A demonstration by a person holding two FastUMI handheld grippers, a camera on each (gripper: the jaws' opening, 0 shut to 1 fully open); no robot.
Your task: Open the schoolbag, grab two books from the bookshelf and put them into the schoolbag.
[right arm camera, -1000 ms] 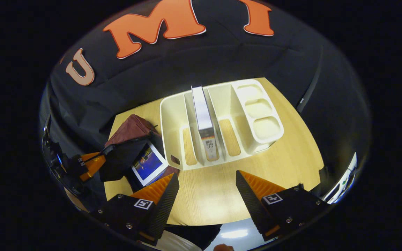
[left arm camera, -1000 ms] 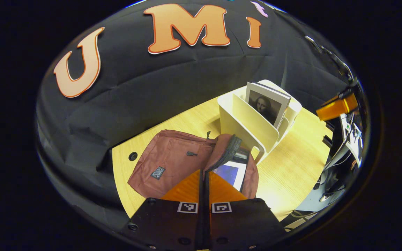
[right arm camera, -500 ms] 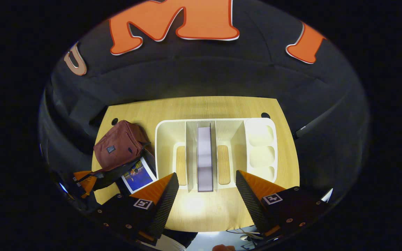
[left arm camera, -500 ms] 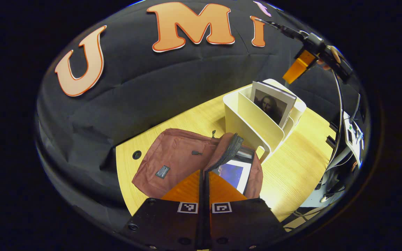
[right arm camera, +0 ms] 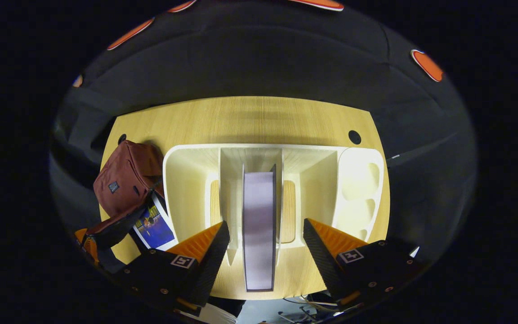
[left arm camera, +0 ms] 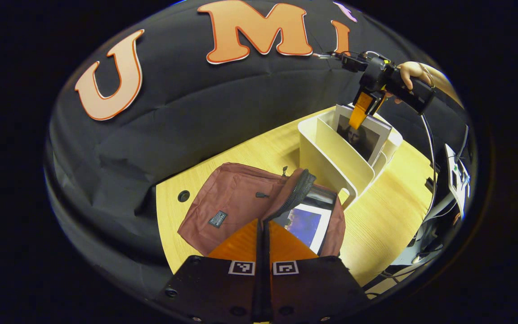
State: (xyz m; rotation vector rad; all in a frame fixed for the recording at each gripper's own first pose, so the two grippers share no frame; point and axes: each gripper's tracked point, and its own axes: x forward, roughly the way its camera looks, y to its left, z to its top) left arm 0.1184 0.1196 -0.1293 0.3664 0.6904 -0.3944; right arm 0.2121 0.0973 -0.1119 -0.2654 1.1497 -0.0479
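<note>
One grey-edged book (right arm camera: pixel 259 229) upright in cream plastic bookshelf (right arm camera: pixel 187 180); right claw (right arm camera: pixel 265 252) wide open straddling it, left claw (left arm camera: pixel 262 238) closed on maroon schoolbag (left arm camera: pixel 236 202) flap

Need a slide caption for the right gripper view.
Open right gripper poised above the upright book in the bookshelf.

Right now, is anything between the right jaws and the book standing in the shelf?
No. In the right gripper view the open right gripper straddles the book in the shelf, with bare gaps either side.
</note>
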